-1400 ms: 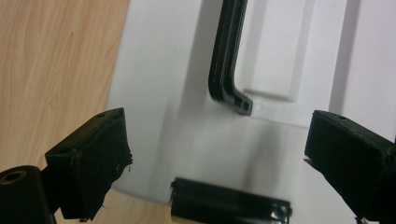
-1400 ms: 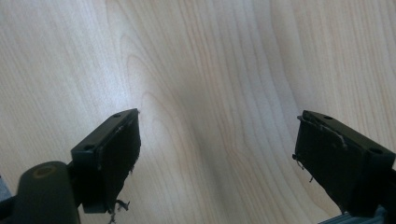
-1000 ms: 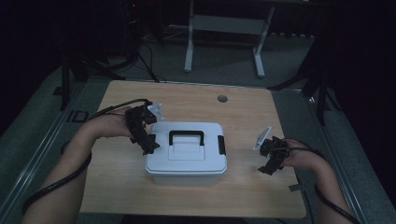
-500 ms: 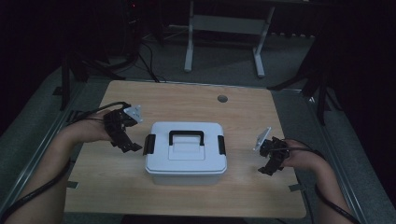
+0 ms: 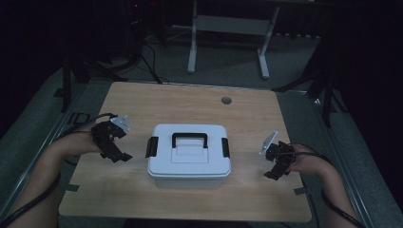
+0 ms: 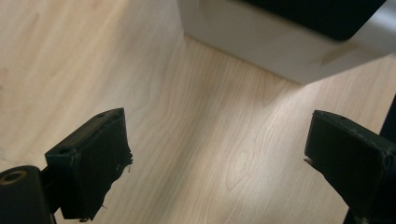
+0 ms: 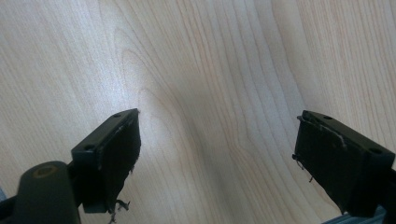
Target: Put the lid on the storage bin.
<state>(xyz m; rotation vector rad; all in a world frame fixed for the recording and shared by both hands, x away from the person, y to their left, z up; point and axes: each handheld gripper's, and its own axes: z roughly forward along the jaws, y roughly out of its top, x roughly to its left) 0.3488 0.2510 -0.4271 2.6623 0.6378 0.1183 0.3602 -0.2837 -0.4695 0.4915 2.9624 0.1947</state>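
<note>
A white lidded box [image 5: 189, 156] with a black handle and black side latches stands mid-table in the high view. Its lower wall and a dark latch [image 6: 280, 32] fill the top of the left gripper view. My left gripper [image 5: 119, 154] hovers just left of the box, apart from it, open with bare wood between its jaws [image 6: 219, 163]. My right gripper [image 5: 274, 172] sits right of the box near the front edge, pointing down at the tabletop. It is open too, nothing between its fingers [image 7: 217, 158].
The wooden table [image 5: 199, 107] has a round cable hole [image 5: 226, 100] at the back. Dark floor, cables and a grey frame stand [image 5: 228, 28] lie beyond it. Bare wood stretches behind the box.
My left gripper has pulled away from the box's left latch, moving left and toward the front. The right gripper has barely shifted.
</note>
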